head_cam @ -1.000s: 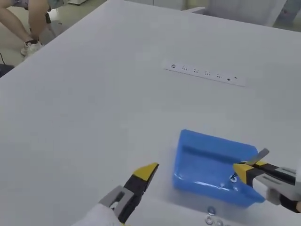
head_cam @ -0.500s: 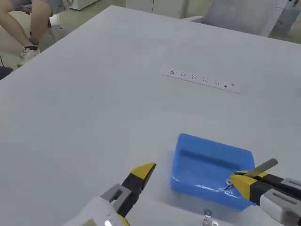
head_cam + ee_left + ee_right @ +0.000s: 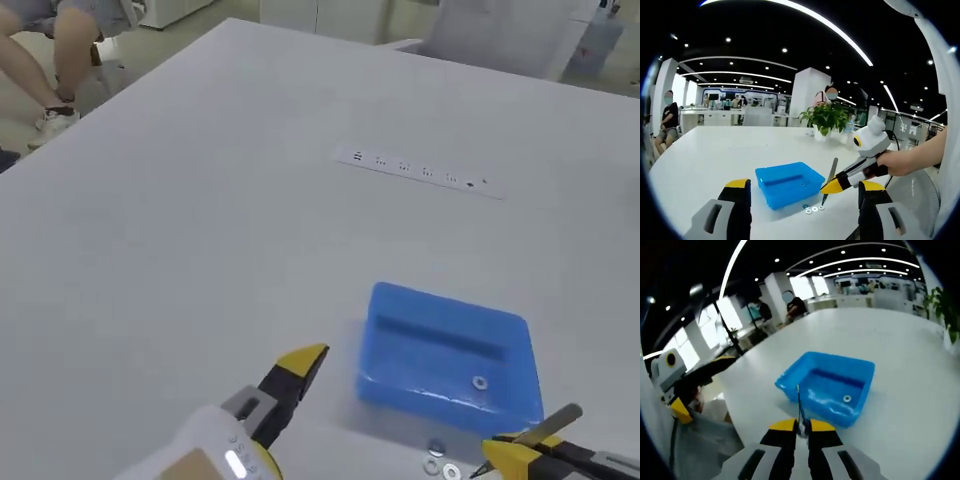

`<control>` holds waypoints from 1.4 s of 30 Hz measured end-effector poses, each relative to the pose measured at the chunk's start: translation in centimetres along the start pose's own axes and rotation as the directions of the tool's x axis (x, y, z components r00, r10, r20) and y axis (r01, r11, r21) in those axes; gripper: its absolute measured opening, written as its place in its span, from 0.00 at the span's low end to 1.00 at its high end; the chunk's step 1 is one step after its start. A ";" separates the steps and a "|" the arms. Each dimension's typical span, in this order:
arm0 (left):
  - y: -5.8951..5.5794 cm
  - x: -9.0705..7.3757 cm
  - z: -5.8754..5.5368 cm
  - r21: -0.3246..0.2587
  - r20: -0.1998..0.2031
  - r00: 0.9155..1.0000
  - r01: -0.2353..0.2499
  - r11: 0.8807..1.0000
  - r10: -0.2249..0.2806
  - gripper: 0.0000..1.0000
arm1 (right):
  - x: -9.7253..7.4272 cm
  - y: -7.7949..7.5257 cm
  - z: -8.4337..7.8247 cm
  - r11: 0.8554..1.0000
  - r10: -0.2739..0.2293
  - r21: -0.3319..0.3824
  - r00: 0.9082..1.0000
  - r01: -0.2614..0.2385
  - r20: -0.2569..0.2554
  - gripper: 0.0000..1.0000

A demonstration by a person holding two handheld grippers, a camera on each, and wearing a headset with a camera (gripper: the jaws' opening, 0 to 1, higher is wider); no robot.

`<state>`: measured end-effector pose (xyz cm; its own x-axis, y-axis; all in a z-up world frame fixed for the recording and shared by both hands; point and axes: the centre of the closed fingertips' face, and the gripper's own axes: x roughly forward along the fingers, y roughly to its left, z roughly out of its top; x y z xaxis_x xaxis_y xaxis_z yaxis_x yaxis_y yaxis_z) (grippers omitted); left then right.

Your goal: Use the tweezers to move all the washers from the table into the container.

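We saw right hand-held gripper (image 3: 801, 426) clamping thin metal tweezers (image 3: 799, 405), left hand-held gripper (image 3: 804, 187) open. One small metal washer (image 3: 480, 382) sat in blue plastic container (image 3: 448, 335); loose washers (image 3: 432, 466) lay just beside it on white worktop (image 3: 200, 220), white power strip (image 3: 418, 172) well beyond.

White bench (image 3: 200, 220) stretching wide ahead of the left gripper (image 3: 803, 186), power strip (image 3: 418, 172) lying far beyond it, potted plant (image 3: 826, 116) standing at the far edge, strip lights (image 3: 830, 25) glowing across a dark ceiling, white pillar (image 3: 807, 90) rising behind, a person (image 3: 668, 120) sitting far left.
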<state>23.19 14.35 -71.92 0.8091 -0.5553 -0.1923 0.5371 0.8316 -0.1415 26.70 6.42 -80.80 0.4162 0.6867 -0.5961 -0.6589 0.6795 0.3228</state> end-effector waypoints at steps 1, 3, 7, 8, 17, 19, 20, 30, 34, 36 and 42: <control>0.0 0.0 0.0 0.000 0.000 1.000 -0.001 1.000 0.001 0.90 | 0.1 -0.1 -0.2 1.000 -0.001 0.003 1.000 0.001 -0.007 0.05; 0.0 0.0 0.0 0.005 -0.001 1.000 -0.002 1.000 0.002 0.90 | 0.2 -0.2 -0.6 1.000 -0.005 0.003 1.000 0.005 -0.017 0.05; 0.0 0.0 -0.1 0.005 -0.005 1.000 -0.002 1.000 0.002 0.89 | 0.4 -0.6 -0.9 1.000 -0.009 0.016 1.000 0.009 -0.017 0.05; 0.0 0.0 -0.1 0.007 -0.007 1.000 -0.002 1.000 0.002 0.89 | 0.6 -0.6 -0.9 1.000 -0.008 0.017 1.000 0.008 -0.016 0.05; -0.1 0.1 -0.3 0.018 -0.018 1.000 -0.001 1.000 0.002 0.87 | 0.8 -1.1 -0.9 1.000 -0.005 -0.020 1.000 0.005 0.007 0.05; -0.1 0.1 -0.3 0.021 -0.020 1.000 -0.002 1.000 0.002 0.87 | 0.8 -1.2 -1.0 0.999 -0.009 -0.049 1.000 0.010 0.020 0.05; 0.0 0.1 -0.3 0.022 -0.020 1.000 -0.003 1.000 0.004 0.86 | 0.9 -1.2 -1.1 0.998 -0.011 -0.069 1.000 0.012 0.020 0.05; 0.2 -0.1 -0.2 0.038 -0.016 1.000 -0.022 0.999 0.023 0.85 | 0.8 1.0 -2.6 0.963 0.033 -0.265 0.999 -0.038 -0.022 0.05; 0.4 -0.1 -0.2 0.054 -0.021 0.999 -0.037 0.998 0.038 0.85 | 0.7 1.2 -2.8 0.962 0.035 -0.271 0.999 -0.036 -0.008 0.03; 0.5 -0.2 -0.2 0.061 -0.023 0.999 -0.044 0.997 0.045 0.85 | 0.6 0.9 -2.5 0.974 0.031 -0.224 0.999 -0.025 0.026 0.02; 0.7 -0.2 -0.4 0.074 -0.032 0.998 -0.055 0.996 0.057 0.84 | 0.2 1.5 -2.3 0.961 0.088 -0.268 0.994 -0.069 0.059 0.02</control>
<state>23.31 15.06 -72.35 0.8304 -0.5068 -0.2314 0.5082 0.8593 -0.0581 24.35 6.98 -82.14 0.3929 0.7575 -0.5214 -0.8297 0.5365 0.1543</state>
